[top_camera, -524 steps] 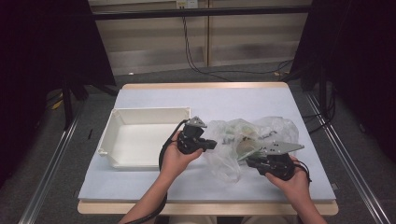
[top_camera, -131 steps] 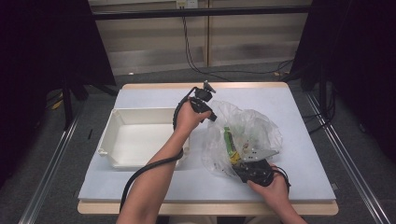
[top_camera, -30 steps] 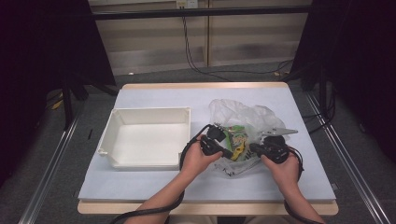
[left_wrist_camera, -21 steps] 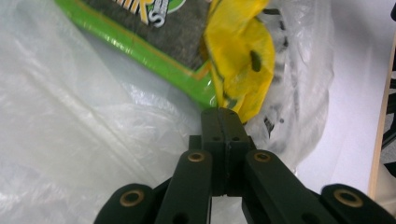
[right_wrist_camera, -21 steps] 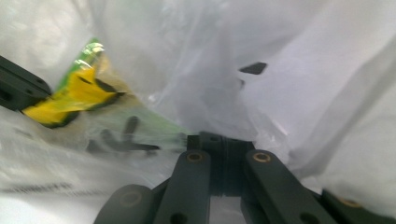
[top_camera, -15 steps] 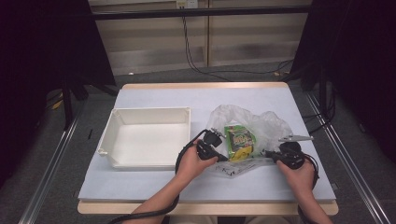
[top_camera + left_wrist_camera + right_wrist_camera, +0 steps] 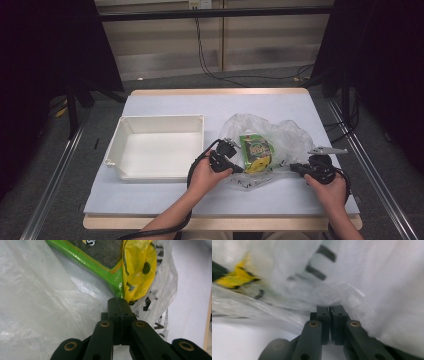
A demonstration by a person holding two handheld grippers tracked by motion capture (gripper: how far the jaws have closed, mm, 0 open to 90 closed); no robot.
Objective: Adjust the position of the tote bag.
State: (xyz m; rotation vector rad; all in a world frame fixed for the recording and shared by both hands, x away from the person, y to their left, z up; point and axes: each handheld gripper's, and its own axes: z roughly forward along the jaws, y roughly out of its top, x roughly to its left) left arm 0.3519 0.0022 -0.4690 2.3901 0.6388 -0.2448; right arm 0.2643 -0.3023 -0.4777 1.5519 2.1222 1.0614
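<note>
Two grippers: both pinch the clear plastic bag (image 7: 280, 140).
Left gripper (image 7: 239, 169): jaws pressed together on film, green snack packet (image 7: 256, 149) just ahead.
Right gripper (image 7: 294, 168): jaws clamped on film.

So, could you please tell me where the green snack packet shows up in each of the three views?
High view: the green snack packet lies inside the clear plastic bag, right of centre, between the two grippers.
Left gripper view: top centre, just above the shut jaws, green border showing.
Right gripper view: I cannot make out the green packet in the blur.
Shared landmark: the yellow wrapper beside the packet.
</note>
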